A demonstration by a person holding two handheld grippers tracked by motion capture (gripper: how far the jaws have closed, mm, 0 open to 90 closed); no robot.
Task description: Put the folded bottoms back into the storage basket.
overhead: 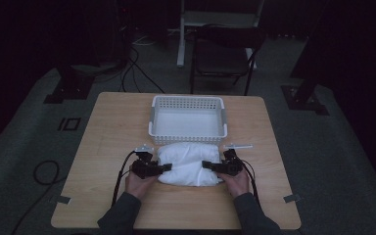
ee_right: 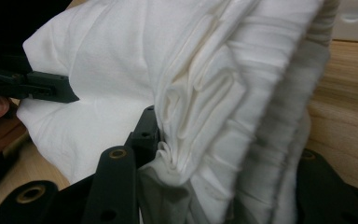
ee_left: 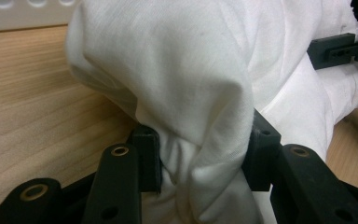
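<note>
A folded bundle of white cloth (overhead: 188, 164) lies on the wooden table (overhead: 112, 132), just in front of a white basket (overhead: 187, 100). My left gripper (overhead: 165, 168) is at the bundle's left end, shut on a bunched fold of the cloth (ee_left: 182, 70); in the left gripper view both jaws (ee_left: 205, 149) press into the fabric. My right gripper (overhead: 206, 165) holds the bundle's right end. In the right gripper view the layered cloth edge (ee_right: 135, 70) sits pinched between its jaws (ee_right: 223, 144), and fabric hides the far jaw. Each gripper's view shows the other's jaw tip against the cloth.
The white basket holds nothing and stands close behind the cloth. A dark chair (overhead: 225, 54) and a white frame stand beyond the table's far edge. Cables lie on the floor at the left. Bare tabletop runs along the front and both sides.
</note>
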